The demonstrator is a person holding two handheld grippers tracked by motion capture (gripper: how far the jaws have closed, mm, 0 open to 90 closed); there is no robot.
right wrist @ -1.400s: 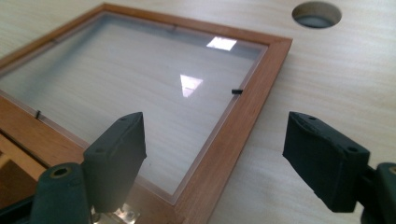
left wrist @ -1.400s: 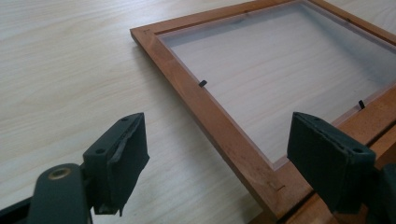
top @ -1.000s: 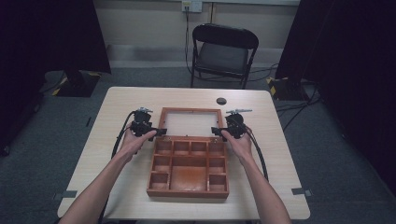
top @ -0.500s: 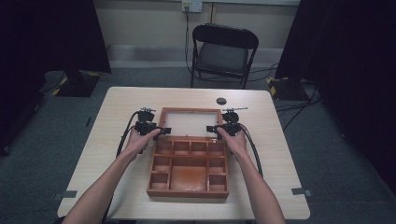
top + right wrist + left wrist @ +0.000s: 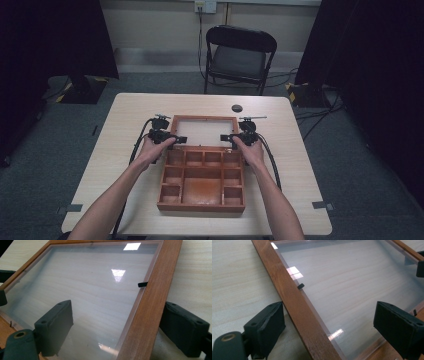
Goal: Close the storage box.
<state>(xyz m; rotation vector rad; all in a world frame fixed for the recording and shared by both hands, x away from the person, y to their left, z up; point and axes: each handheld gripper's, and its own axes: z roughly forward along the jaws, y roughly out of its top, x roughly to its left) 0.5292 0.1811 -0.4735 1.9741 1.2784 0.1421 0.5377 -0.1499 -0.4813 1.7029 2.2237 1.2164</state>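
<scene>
A wooden box (image 5: pixel 202 206) with several compartments lies open on the table. Its lid (image 5: pixel 202 118), a wooden frame around a clear pane, lies flat behind it. My left gripper (image 5: pixel 176 139) sits at the lid's left rail (image 5: pixel 297 305). Its jaws have just been opening and now straddle the rail without pressing, so my left gripper (image 5: pixel 332 330) is open. My right gripper (image 5: pixel 227 137) sits at the right rail (image 5: pixel 147 307). One pad of my right gripper (image 5: pixel 120 327) hangs over the pane (image 5: pixel 82 287) and the other is outside the frame, so it is open too.
A small black round object (image 5: pixel 236 108) lies on the table behind the lid. A black folding chair (image 5: pixel 240 52) stands beyond the far edge. Cables trail from both grippers down the table's sides. Bare tabletop (image 5: pixel 125 120) flanks the box.
Both grippers have edged slightly inward toward the lid's side rails. The lid and the box lie where they were.
</scene>
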